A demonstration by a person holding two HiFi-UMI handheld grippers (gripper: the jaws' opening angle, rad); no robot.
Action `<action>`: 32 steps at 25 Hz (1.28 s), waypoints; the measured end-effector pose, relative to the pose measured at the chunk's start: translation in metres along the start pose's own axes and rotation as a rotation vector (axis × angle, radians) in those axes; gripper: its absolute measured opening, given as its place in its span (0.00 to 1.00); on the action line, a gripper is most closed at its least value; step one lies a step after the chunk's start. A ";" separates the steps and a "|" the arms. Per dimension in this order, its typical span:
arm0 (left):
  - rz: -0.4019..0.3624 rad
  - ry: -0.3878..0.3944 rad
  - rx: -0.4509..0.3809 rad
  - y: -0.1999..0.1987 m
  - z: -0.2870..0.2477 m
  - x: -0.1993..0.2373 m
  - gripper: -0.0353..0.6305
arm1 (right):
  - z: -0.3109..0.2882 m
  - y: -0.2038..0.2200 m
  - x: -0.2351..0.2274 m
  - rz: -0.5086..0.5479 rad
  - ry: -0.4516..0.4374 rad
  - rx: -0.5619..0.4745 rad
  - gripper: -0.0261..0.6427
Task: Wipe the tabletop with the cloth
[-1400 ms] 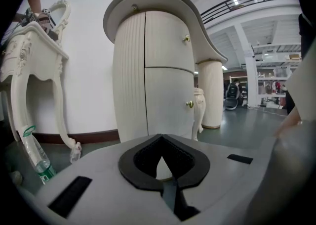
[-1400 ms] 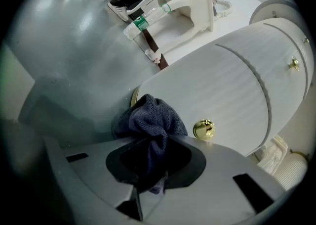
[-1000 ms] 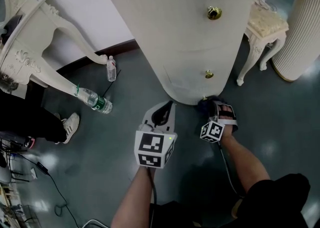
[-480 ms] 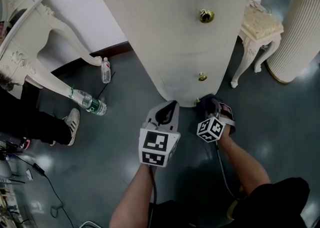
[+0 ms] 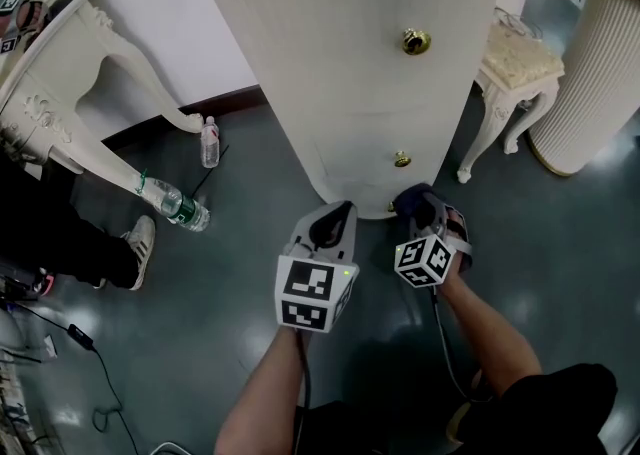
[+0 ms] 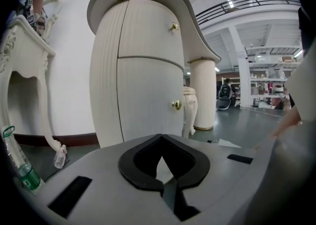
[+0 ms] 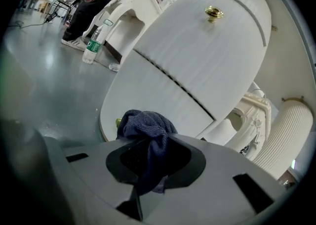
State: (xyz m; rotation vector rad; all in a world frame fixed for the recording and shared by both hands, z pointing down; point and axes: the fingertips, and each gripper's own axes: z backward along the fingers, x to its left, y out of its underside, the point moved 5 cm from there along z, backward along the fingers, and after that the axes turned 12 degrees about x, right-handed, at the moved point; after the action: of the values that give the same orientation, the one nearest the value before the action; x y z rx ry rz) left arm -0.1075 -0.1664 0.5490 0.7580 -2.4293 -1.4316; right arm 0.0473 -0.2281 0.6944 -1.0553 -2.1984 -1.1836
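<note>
Cloth [image 7: 147, 127] — dark blue, bunched — clamped in right hand-held gripper [image 7: 148, 164], low by cabinet [image 5: 350, 63] foot; barely shifted over last second; left hand-held gripper [image 6: 160, 169] closed, empty; wiping not begun — tabletop surface unseen.

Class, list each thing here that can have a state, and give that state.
Left tool, shut, empty.
Right tool, shut on the cloth.
Cloth, bunched, clamped in the right tool.
Cabinet, both fronts closed.
Green-label bottle, upright.
</note>
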 end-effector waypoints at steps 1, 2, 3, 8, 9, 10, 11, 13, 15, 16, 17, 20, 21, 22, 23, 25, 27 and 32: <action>-0.003 0.003 0.007 0.000 -0.001 -0.002 0.06 | 0.004 -0.003 -0.004 -0.004 0.013 -0.015 0.12; -0.007 0.006 0.014 0.001 -0.003 -0.003 0.06 | 0.007 -0.006 -0.008 -0.007 0.028 -0.031 0.12; -0.012 0.008 0.020 0.001 -0.005 -0.005 0.06 | 0.011 -0.008 -0.011 -0.007 0.044 -0.049 0.12; -0.018 0.014 0.038 0.002 -0.013 -0.011 0.06 | 0.031 -0.021 -0.028 -0.039 0.132 -0.143 0.12; -0.020 0.015 0.039 0.001 -0.014 -0.012 0.06 | 0.033 -0.022 -0.031 -0.045 0.142 -0.154 0.12; -0.022 0.015 0.040 0.001 -0.015 -0.013 0.06 | 0.035 -0.023 -0.032 -0.050 0.148 -0.163 0.12; -0.026 0.017 0.041 0.000 -0.015 -0.015 0.06 | 0.037 -0.023 -0.033 -0.053 0.156 -0.174 0.12; -0.034 0.019 0.043 -0.001 -0.016 -0.019 0.06 | 0.041 -0.022 -0.034 -0.059 0.180 -0.201 0.12; -0.041 0.020 0.045 -0.002 -0.016 -0.021 0.06 | 0.044 -0.022 -0.034 -0.075 0.198 -0.223 0.12; -0.041 0.019 0.045 -0.002 -0.016 -0.021 0.06 | 0.046 -0.023 -0.035 -0.086 0.204 -0.234 0.12; -0.041 0.019 0.046 -0.002 -0.017 -0.021 0.06 | 0.049 -0.025 -0.037 -0.096 0.211 -0.248 0.12; -0.036 0.019 0.047 -0.001 -0.017 -0.021 0.06 | 0.064 -0.035 -0.048 -0.103 0.271 -0.312 0.12; -0.034 0.018 0.048 -0.001 -0.017 -0.021 0.06 | 0.066 -0.039 -0.052 -0.104 0.284 -0.320 0.12; -0.033 0.018 0.049 -0.001 -0.016 -0.020 0.06 | 0.067 -0.042 -0.054 -0.109 0.285 -0.317 0.12; -0.032 0.017 0.050 -0.001 -0.016 -0.020 0.06 | 0.067 -0.043 -0.056 -0.117 0.280 -0.312 0.12; -0.033 0.016 0.050 -0.001 -0.016 -0.021 0.06 | 0.069 -0.044 -0.058 -0.135 0.281 -0.320 0.12; -0.035 0.017 0.045 -0.002 -0.015 -0.022 0.06 | 0.076 -0.048 -0.064 -0.150 0.302 -0.361 0.12; -0.007 0.002 0.033 -0.002 -0.015 -0.014 0.06 | 0.090 -0.061 -0.084 -0.208 0.345 -0.423 0.12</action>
State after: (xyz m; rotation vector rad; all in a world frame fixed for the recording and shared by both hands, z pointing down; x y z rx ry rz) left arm -0.0890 -0.1709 0.5552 0.7761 -2.4566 -1.3957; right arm 0.0499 -0.2090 0.5581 -0.7065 -1.8633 -1.8297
